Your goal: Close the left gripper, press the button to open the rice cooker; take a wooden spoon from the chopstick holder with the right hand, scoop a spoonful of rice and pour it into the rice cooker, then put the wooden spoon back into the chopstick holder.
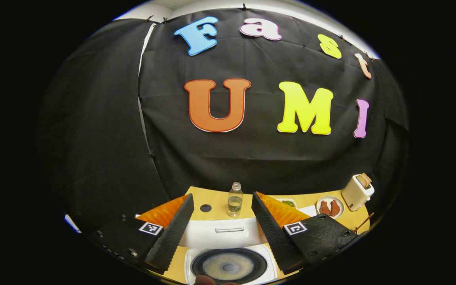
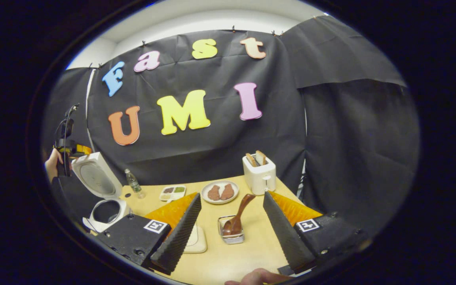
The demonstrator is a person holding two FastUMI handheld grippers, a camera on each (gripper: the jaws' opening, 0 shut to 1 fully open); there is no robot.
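With the rice cooker (image 2: 102, 198) standing open at the left end of the bench (image 2: 251, 241), lid raised, I see my left gripper (image 1: 223, 231) above its empty pot, jaws spread wide. My right gripper (image 2: 231, 233) hangs over the bench, jaws wide too, gripping nothing. Between its fingers the wooden spoon (image 2: 239, 215) leans in the chopstick holder (image 2: 231, 234), with a toaster (image 2: 259, 174) and a plate (image 2: 221, 192) behind.
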